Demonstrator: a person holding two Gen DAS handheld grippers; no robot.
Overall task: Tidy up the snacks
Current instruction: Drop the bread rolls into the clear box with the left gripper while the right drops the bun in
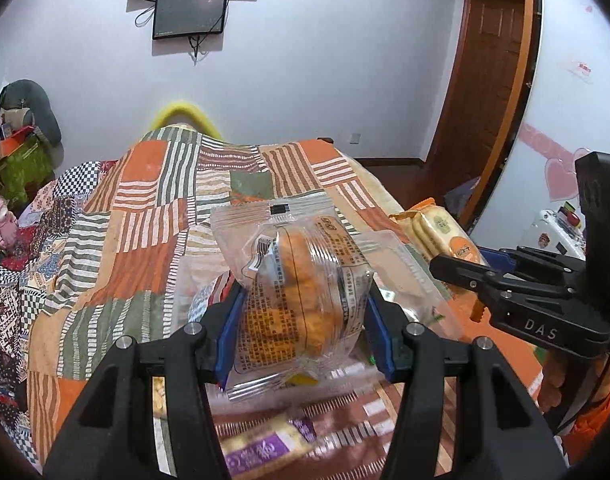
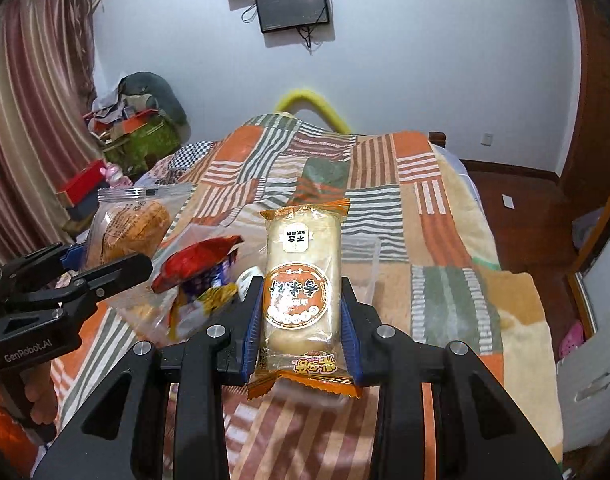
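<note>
Sorting looks midway. The left gripper clamps a clear bun pack and the right gripper clamps an orange rice-cracker pack, both held above the bed. At least two more snacks lie loose below, one a purple bar at lower centre. Readable writing: "DAS" and "GenRobot.AI" on the gripper bodies; the pack print is too small.

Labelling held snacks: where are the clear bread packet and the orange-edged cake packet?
clear bread packet (image 1: 301, 296), left wrist view, on its printed front.
orange-edged cake packet (image 2: 301, 292), right wrist view, on its round label.
</note>
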